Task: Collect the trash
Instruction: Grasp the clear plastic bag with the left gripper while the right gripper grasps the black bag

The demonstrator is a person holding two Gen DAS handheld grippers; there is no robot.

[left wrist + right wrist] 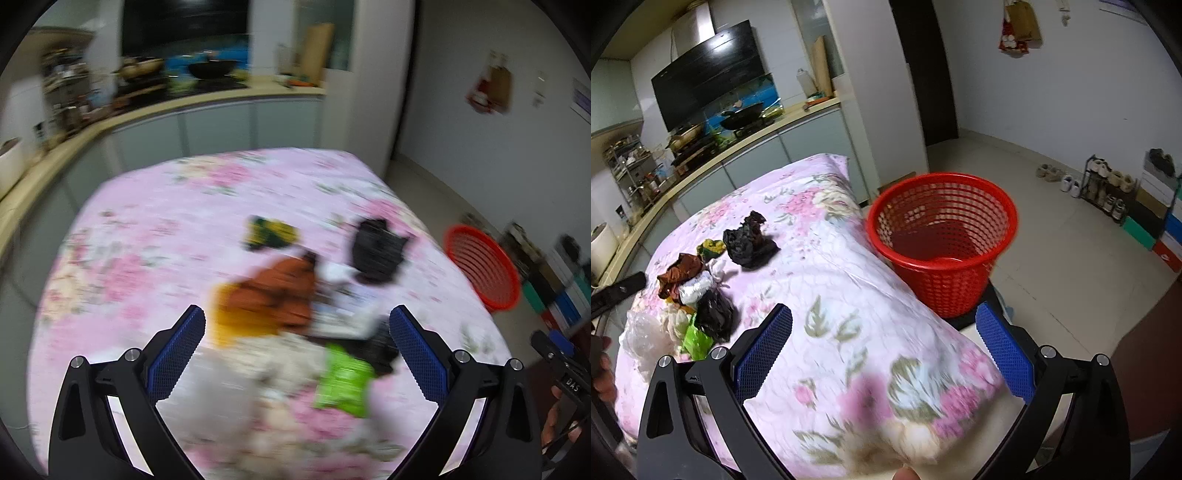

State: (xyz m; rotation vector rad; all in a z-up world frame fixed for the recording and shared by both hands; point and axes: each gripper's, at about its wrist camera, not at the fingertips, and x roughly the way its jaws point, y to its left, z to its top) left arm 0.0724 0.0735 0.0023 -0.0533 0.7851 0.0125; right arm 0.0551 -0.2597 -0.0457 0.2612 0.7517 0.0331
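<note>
Right wrist view is showing crumpled wrappers (701,284) lying in a line running away across the pink floral cloth (849,295), beside the upright red mesh basket (942,236); both grippers (884,345) (297,341) are gaping empty.

Both wrist views overlook floral table (155,229); share trash pile (698,291), basket (942,221).

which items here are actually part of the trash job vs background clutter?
Job:
- crumpled black bag
- brown wrapper
- green packet
- foil wad
- red basket

Background:
- floral tablecloth
- wok
- shoe rack
</note>
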